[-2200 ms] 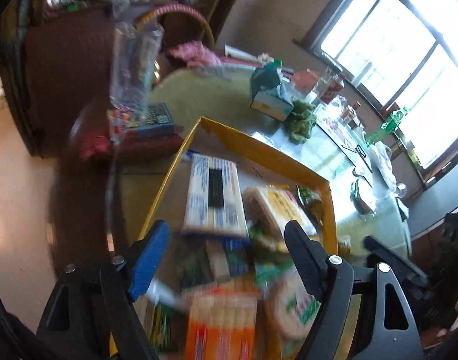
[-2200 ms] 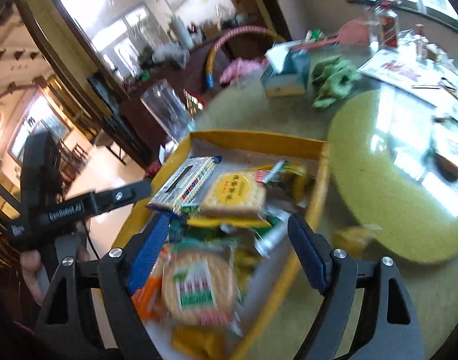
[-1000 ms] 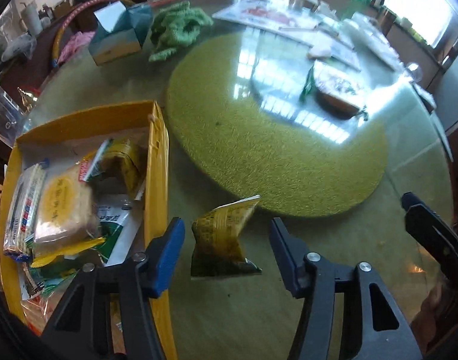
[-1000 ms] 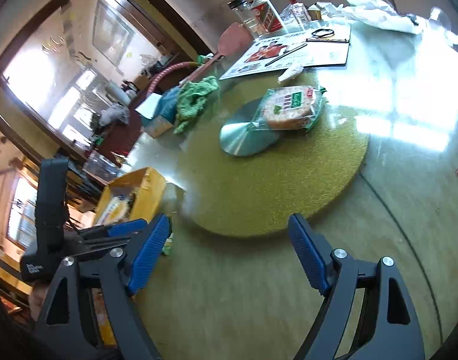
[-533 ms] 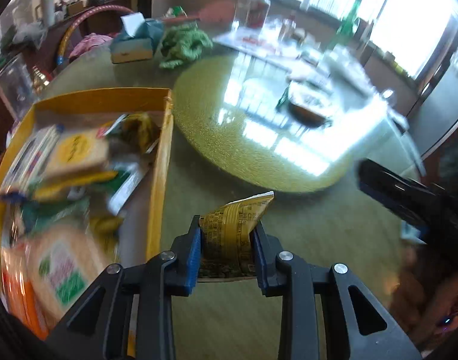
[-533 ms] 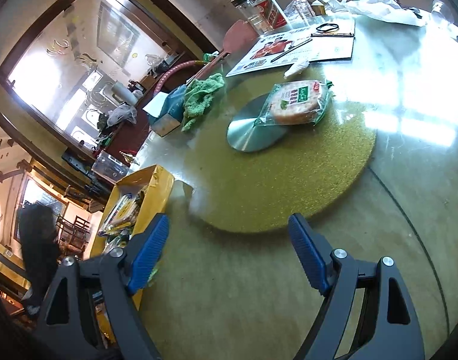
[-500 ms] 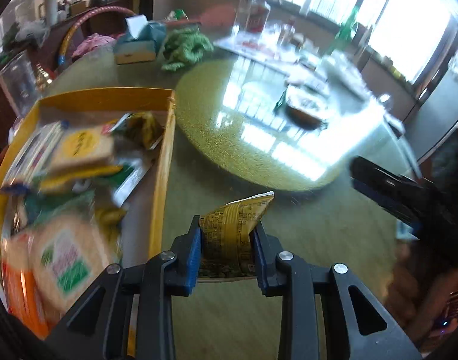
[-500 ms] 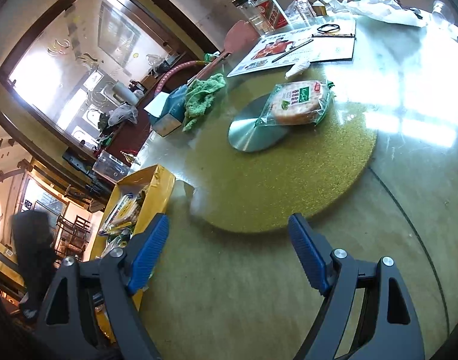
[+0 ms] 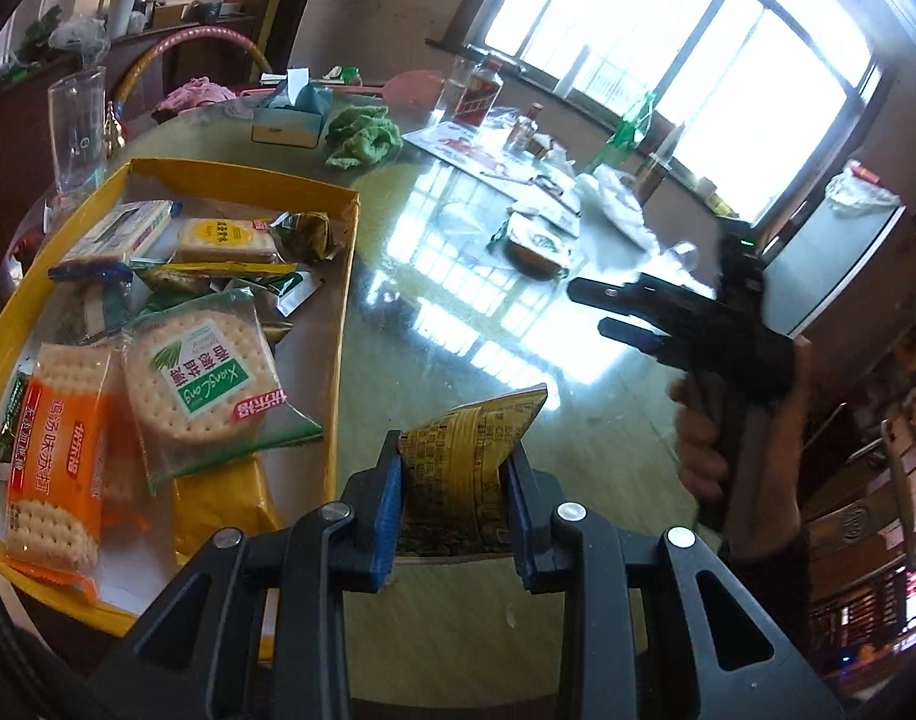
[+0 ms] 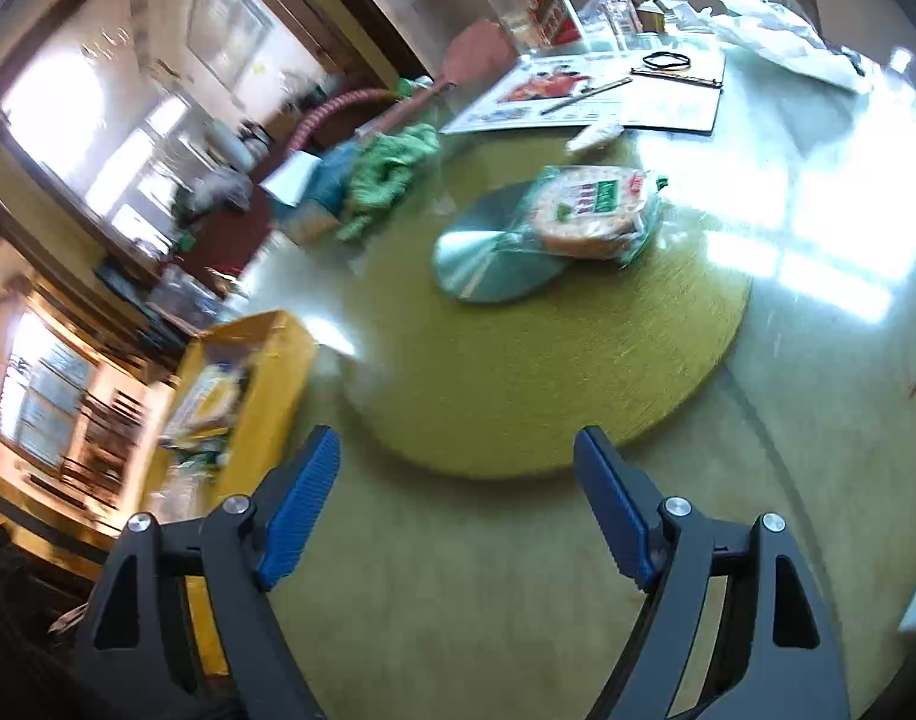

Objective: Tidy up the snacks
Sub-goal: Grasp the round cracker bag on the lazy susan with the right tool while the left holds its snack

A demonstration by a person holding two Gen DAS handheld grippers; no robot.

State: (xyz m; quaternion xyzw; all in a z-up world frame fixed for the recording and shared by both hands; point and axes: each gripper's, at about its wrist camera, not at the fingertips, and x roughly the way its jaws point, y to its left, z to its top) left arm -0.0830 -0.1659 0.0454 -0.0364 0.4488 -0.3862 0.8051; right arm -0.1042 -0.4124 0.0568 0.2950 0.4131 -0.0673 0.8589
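My left gripper (image 9: pixel 455 483) is shut on a small yellow snack packet (image 9: pixel 466 456), held above the green table just right of the yellow tray (image 9: pixel 344 312). The tray holds several biscuit packs, among them a round cracker pack (image 9: pixel 200 372) and an orange one (image 9: pixel 56 462). My right gripper (image 10: pixel 458 498) is open and empty above the table near the round turntable (image 10: pixel 547 372). A round cracker pack (image 10: pixel 595 210) lies on the turntable, partly over a shiny disc (image 10: pixel 487 264). The right gripper (image 9: pixel 643 315) also shows in the left wrist view, held in a hand (image 9: pixel 703 444).
A tissue box (image 9: pixel 290 120), a green cloth (image 9: pixel 362 135), bottles (image 9: pixel 478 93), papers (image 10: pixel 589 96) and a plastic bag (image 10: pixel 775 36) crowd the far side of the table. A tall clear glass (image 9: pixel 77 126) stands behind the tray. The tray (image 10: pixel 260 396) sits left of the turntable.
My left gripper closed on the yellow packet, lifted it and swung left toward the tray. The right gripper stayed open and nearly still.
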